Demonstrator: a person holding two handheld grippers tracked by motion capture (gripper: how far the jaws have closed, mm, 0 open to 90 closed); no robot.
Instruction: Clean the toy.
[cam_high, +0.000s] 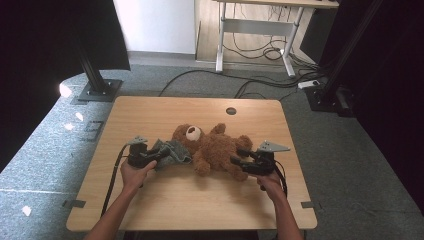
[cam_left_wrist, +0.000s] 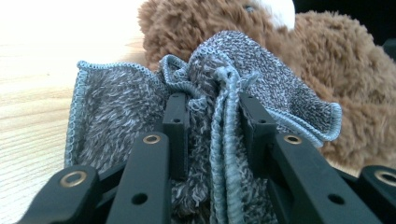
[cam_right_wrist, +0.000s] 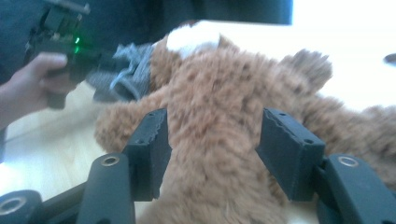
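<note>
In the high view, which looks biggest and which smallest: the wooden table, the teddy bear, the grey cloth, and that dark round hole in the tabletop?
1. wooden table
2. teddy bear
3. grey cloth
4. round hole

Worktop (cam_high: 150, 200): pale wood, rounded corners, standing on grey carpet.
Surface detail: a small dark round hole (cam_high: 230, 111) near the far edge.
Lying on it: a brown teddy bear (cam_high: 215, 147) on its back near the middle.
Beside the bear: a grey cloth (cam_high: 172, 151) touching its left side.
</note>
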